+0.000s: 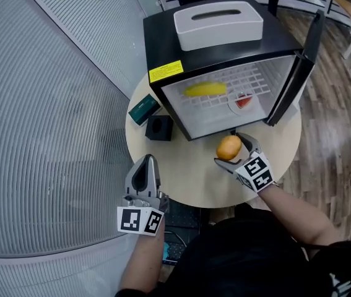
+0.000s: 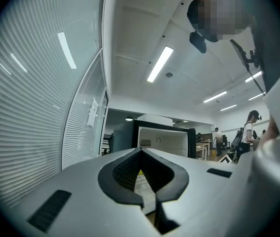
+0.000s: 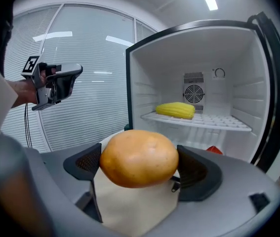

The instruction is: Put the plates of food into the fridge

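Head view: right gripper (image 1: 233, 148), mid-right of frame, is pinching a potato (image 1: 227, 146) over the table (image 1: 187, 172), just in front of the open fridge (image 1: 163, 36). Left gripper (image 1: 145, 166), lower left, is idling.

Left gripper view: jaws are pressing together, nothing btwn them.

Right gripper view: jaws are squeezing the potato's sides only. It's round and smooth, so it's prob. at risk of slipping out, or rolling off the shelf (image 3: 219, 122) near the corn (image 3: 175, 110).

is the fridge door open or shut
Open: the fridge door stands swung aside, and the corn on its shelf shows.
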